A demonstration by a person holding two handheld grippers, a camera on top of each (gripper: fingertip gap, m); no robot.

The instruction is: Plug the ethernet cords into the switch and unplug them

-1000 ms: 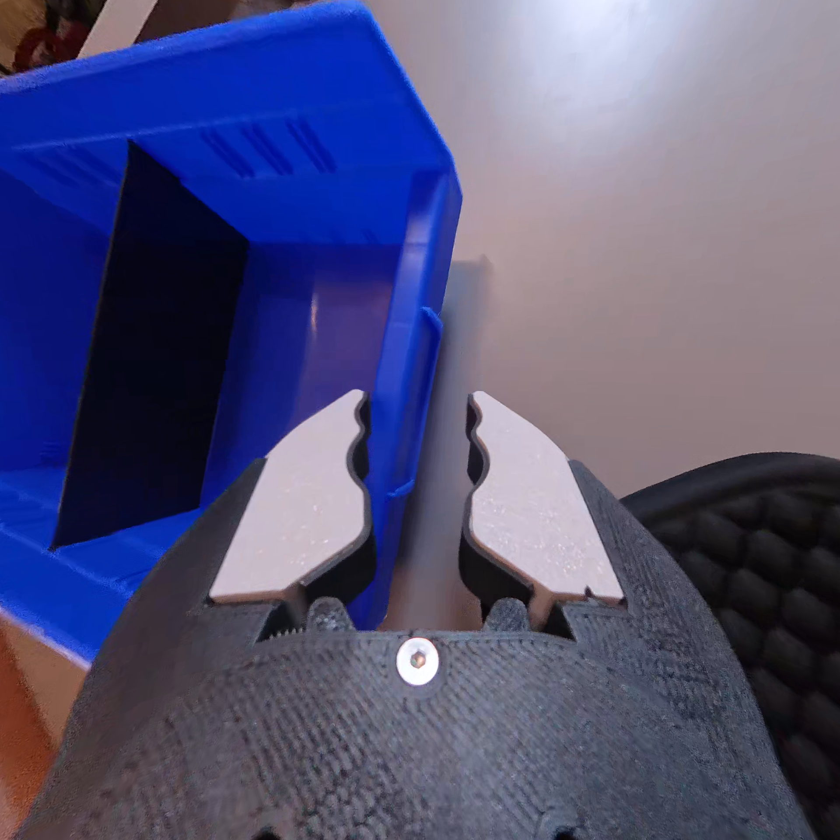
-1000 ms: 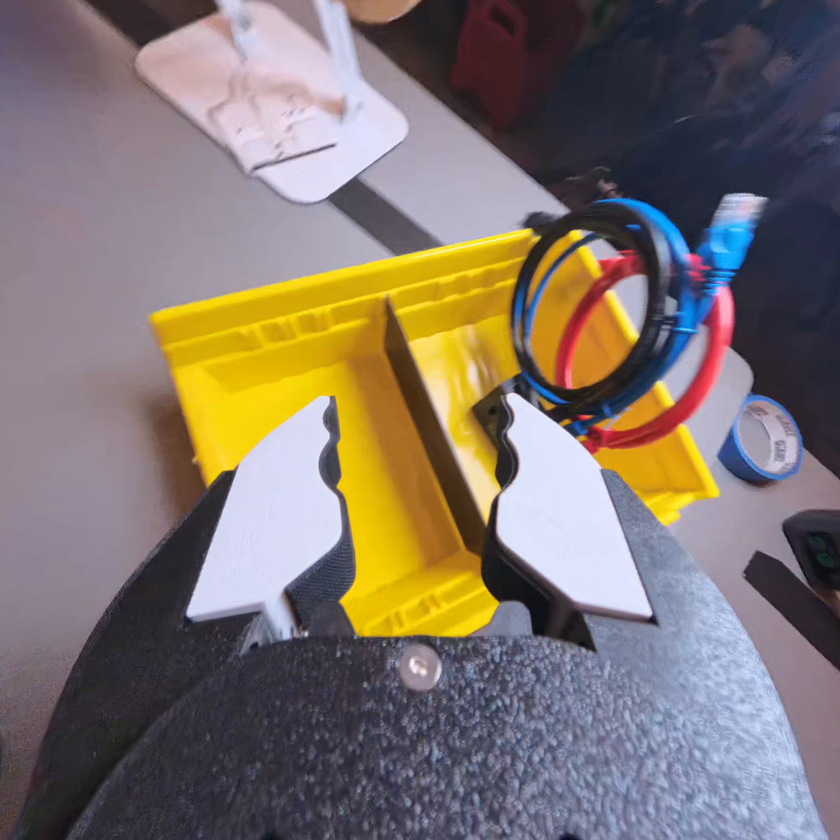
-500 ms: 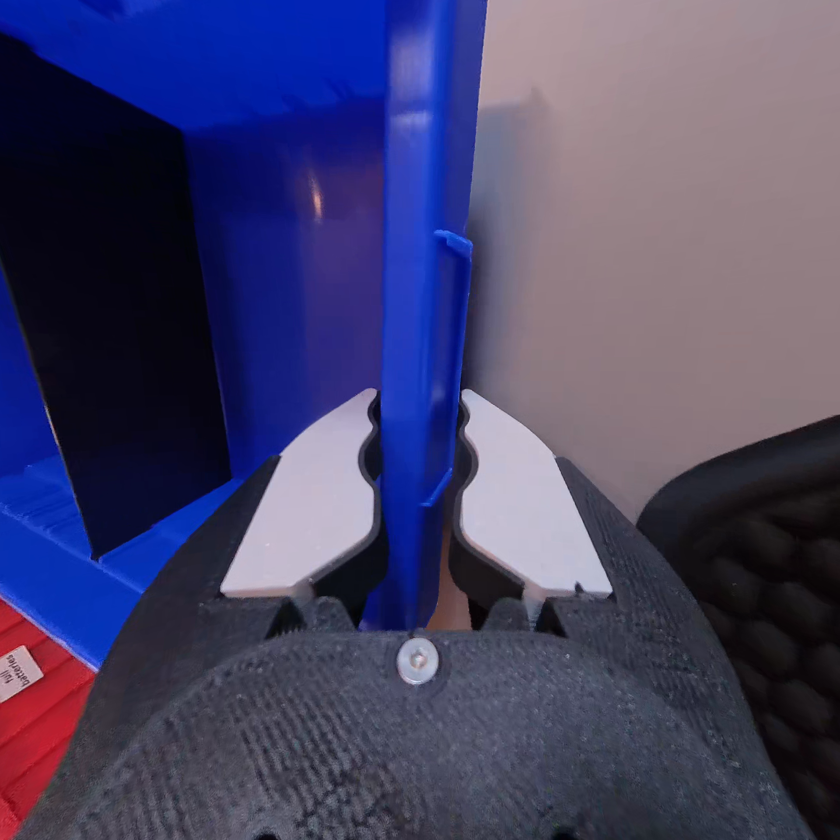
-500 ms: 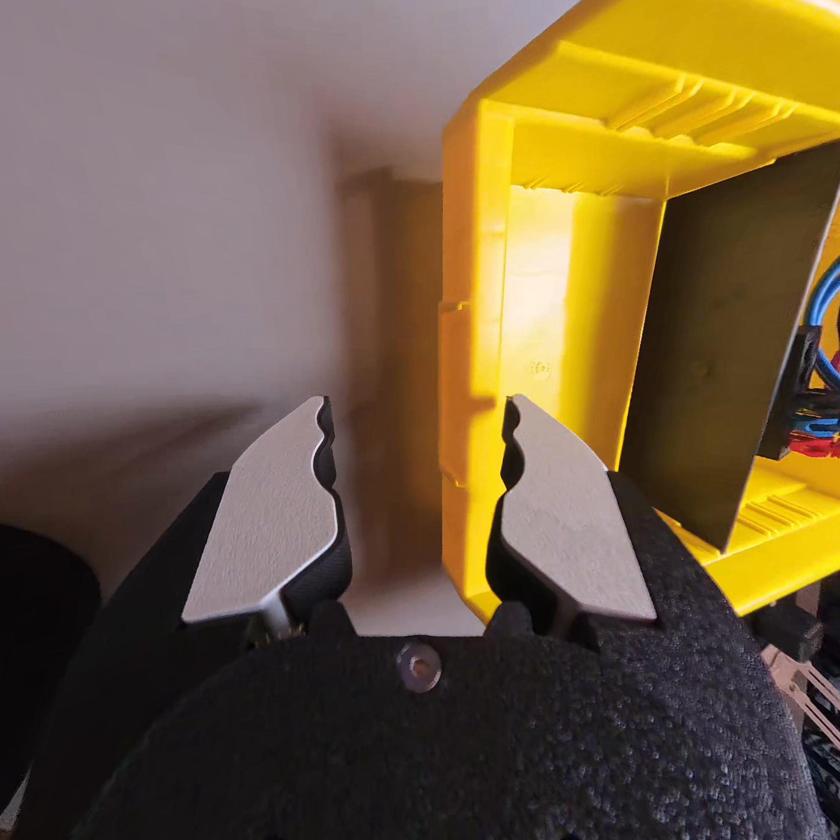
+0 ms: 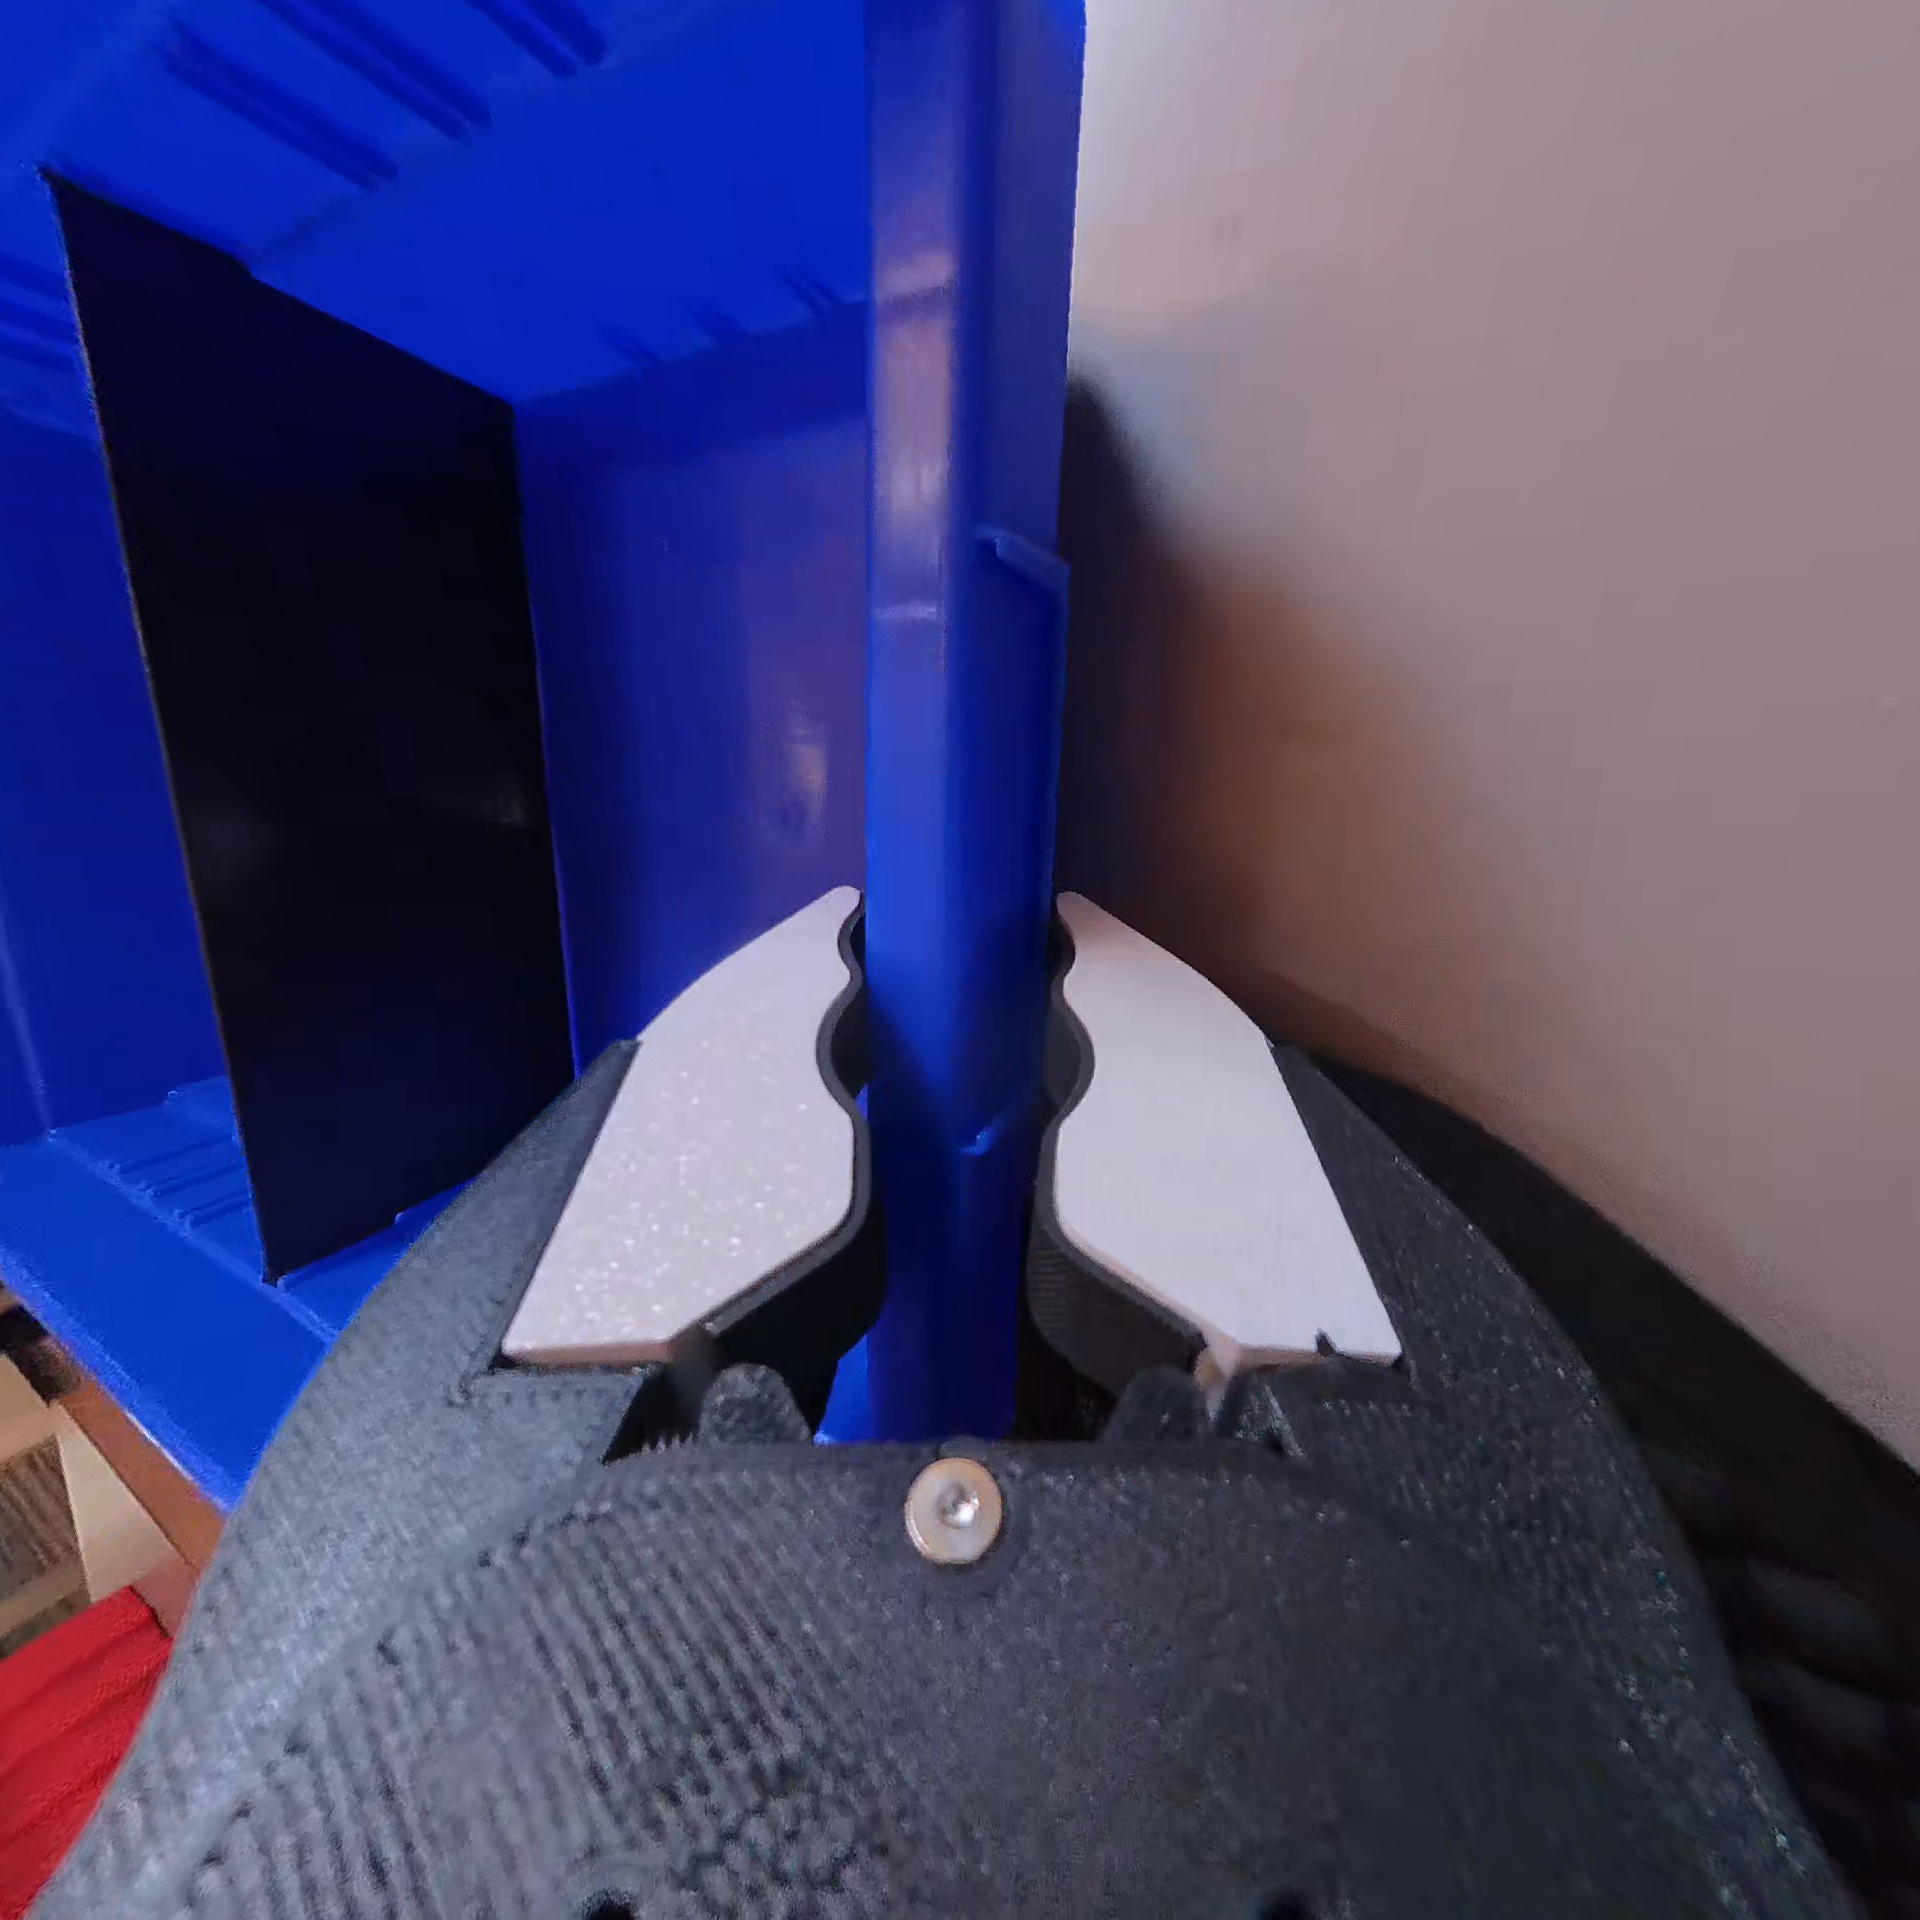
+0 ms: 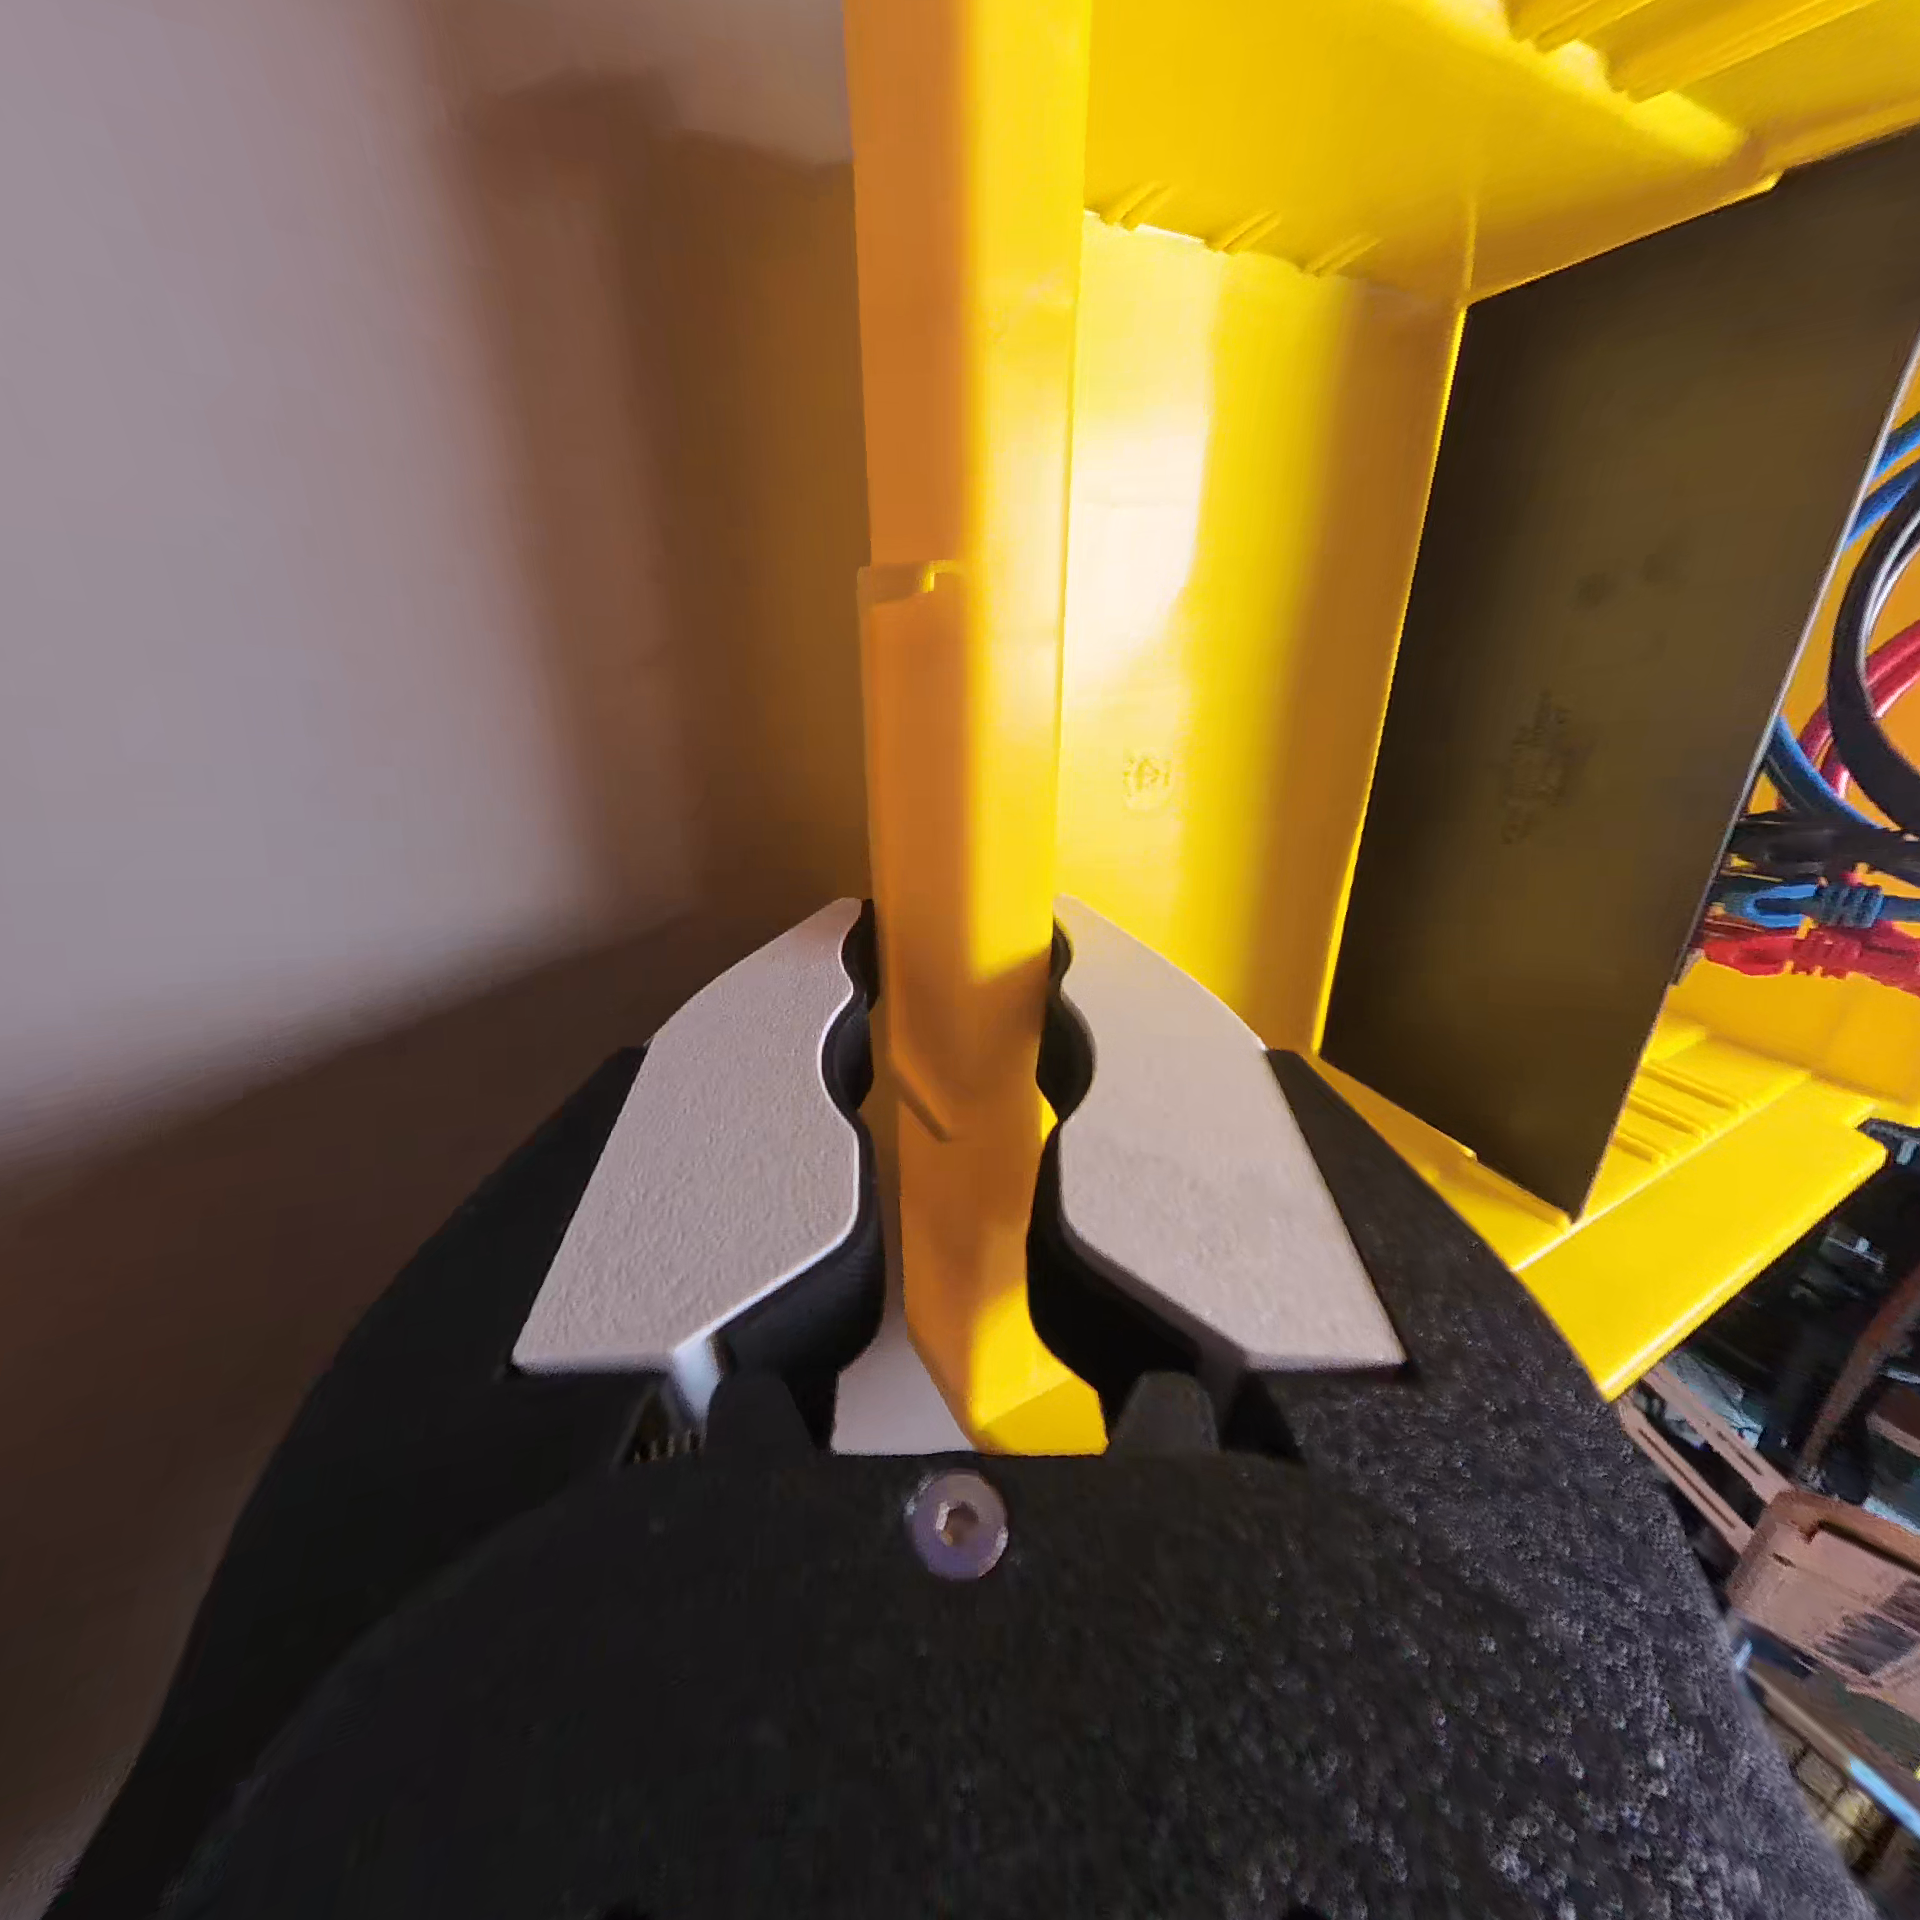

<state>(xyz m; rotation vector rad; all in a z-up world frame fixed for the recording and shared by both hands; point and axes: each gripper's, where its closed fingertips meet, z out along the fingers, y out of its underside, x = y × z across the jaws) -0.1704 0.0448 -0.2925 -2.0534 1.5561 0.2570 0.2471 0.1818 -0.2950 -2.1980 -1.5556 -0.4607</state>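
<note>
My left gripper (image 5: 958, 935) is shut on the right side wall of a blue bin (image 5: 956, 520), one finger inside and one outside. A dark divider (image 5: 332, 748) stands inside the bin. My right gripper (image 6: 958, 930) is shut on the left side wall of a yellow bin (image 6: 966, 520) in the same way. A dark divider (image 6: 1621, 779) splits the yellow bin. Behind it, at the right edge, lie coiled blue, red and black ethernet cords (image 6: 1870, 748) with their plugs (image 6: 1808, 925). The switch is not in view.
Both bins rest on a pale tabletop (image 5: 1507, 520), which also shows in the right wrist view (image 6: 364, 520). A black padded cushion (image 5: 1714, 1403) lies at the lower right of the left view. Something red (image 5: 62, 1704) shows below the table edge. Clutter (image 6: 1818, 1507) lies beyond the yellow bin. Spacing between my two grippers at the tips: around 45 centimetres.
Both grippers moved in over the bin walls and closed on them. The left one was nearly closed half a second ago; the right one was still open beside the yellow wall.
</note>
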